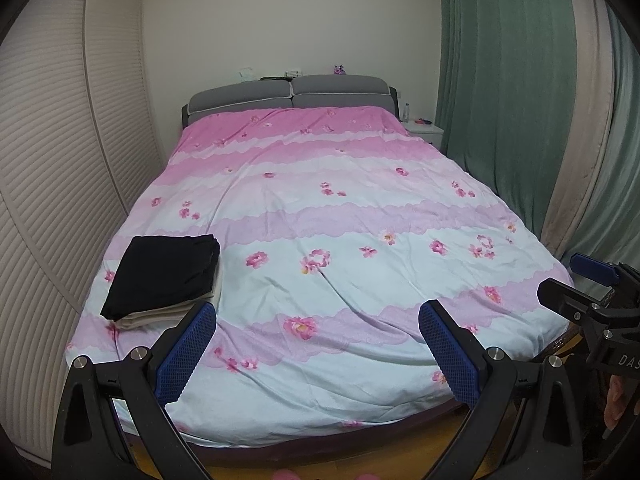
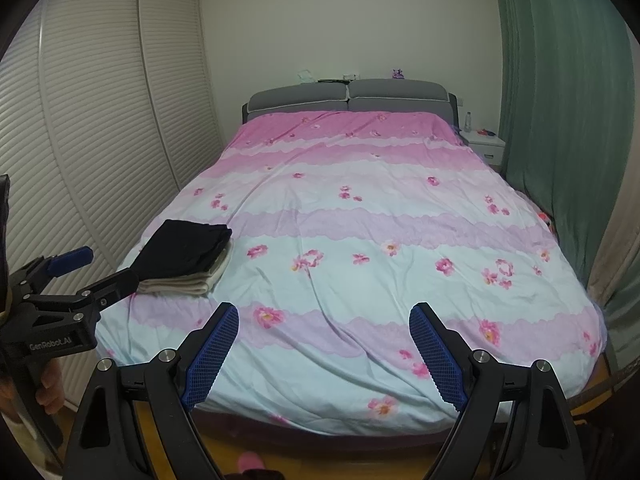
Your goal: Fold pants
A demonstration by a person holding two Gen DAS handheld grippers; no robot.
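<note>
Folded black pants [image 1: 162, 270] lie on top of folded beige pants [image 1: 160, 314] in a stack at the front left of the bed [image 1: 340, 208]. The stack also shows in the right wrist view, black [image 2: 186, 250] over beige [image 2: 188, 280]. My left gripper [image 1: 318, 316] is open and empty, held off the foot of the bed, with the stack just beyond its left finger. My right gripper [image 2: 324, 316] is open and empty, facing the bed's middle. Each gripper shows at the edge of the other's view: the right one [image 1: 560, 282], the left one [image 2: 102, 272].
A pink and pale blue flowered cover [image 2: 360, 240] lies over the bed. A slatted wardrobe [image 1: 52, 160] stands along the left. Green curtains [image 1: 520, 100] hang on the right. A white nightstand [image 2: 486, 146] with a bottle stands by the grey headboard [image 2: 348, 96]. Wooden floor [image 1: 248, 468] lies below.
</note>
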